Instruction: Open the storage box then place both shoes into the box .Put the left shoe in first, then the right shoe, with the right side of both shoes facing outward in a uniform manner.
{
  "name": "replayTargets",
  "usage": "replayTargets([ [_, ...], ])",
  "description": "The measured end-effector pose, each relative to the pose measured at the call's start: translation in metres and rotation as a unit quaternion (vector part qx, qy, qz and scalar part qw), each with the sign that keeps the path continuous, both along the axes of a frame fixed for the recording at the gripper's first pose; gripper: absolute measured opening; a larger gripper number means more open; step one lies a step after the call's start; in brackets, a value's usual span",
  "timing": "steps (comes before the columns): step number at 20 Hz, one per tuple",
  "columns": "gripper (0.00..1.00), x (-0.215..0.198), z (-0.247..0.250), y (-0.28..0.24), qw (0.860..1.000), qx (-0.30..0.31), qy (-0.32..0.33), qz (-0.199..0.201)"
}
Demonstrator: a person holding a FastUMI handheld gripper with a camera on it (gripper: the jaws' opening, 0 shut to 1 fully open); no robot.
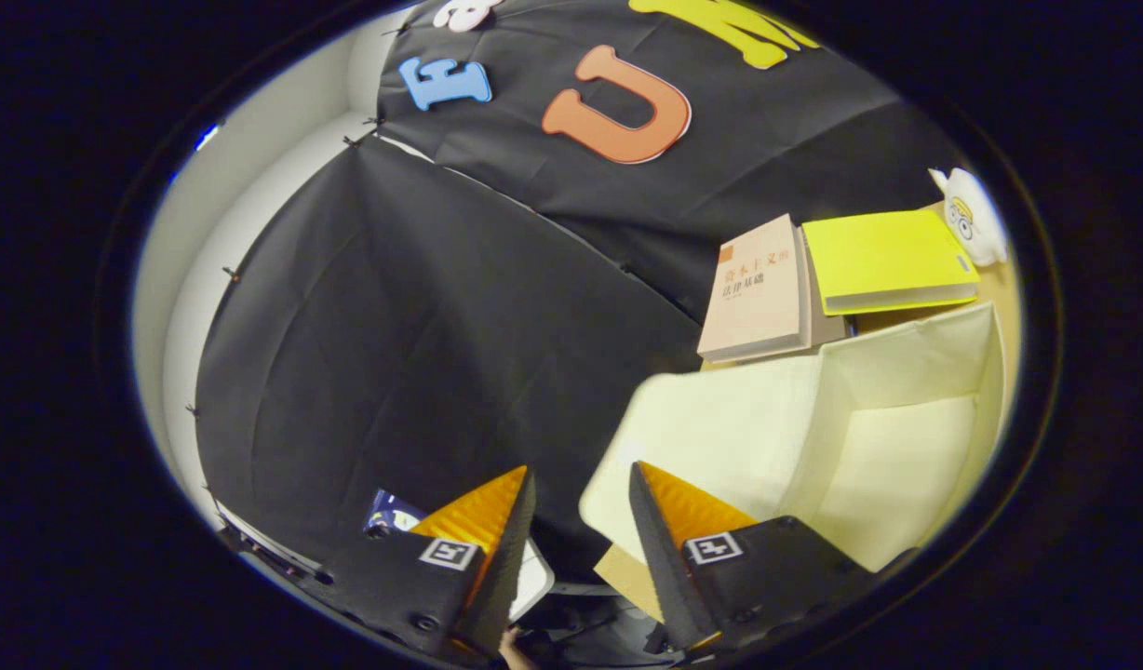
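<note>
In the gripper view the whole scene sits tilted, so the gripper is rolled to one side and raised above the storage box. Its two fingers stand well apart with bare space between them; they hold nothing.

The storage box is the landmark. It is a pale fabric box, open at the top, its inner walls and floor showing. It lies just ahead of the right finger, whose tip overlaps the box's near flap; whether they touch cannot be told. The left finger points away from the box, toward the black cloth wall.

Beyond the box two books lie on a wooden table: a tan book and a yellow book just beside it. Past the yellow book sits a small white plush toy, cut off at the side.

The box's near corner is hidden by the right finger, and its far side is cut off. Under the left finger a small dark-and-white object peeks out, too hidden to identify. No shoe can be made out inside the visible part of the box.
</note>
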State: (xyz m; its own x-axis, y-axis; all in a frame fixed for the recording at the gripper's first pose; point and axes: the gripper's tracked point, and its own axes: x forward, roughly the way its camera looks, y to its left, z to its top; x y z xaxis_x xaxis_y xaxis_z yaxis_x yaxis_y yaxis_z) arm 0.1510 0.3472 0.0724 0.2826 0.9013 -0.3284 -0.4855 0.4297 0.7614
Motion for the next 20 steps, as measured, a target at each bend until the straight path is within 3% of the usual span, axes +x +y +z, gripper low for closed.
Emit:
replayTargets([
  [2,0.94,-0.001,-0.010,-0.001,1.000,-0.018,-0.010,-0.009],
  [3,0.99,-0.003,-0.010,-0.009,0.999,-0.026,-0.016,-0.014],
  [9,1.00,-0.009,-0.027,-0.051,0.993,-0.091,-0.056,-0.050],
  [16,1.00,-0.019,-0.037,-0.139,0.966,-0.189,-0.137,-0.109],
  [20,1.00,-0.020,-0.047,-0.199,0.956,-0.212,-0.135,-0.149],
])
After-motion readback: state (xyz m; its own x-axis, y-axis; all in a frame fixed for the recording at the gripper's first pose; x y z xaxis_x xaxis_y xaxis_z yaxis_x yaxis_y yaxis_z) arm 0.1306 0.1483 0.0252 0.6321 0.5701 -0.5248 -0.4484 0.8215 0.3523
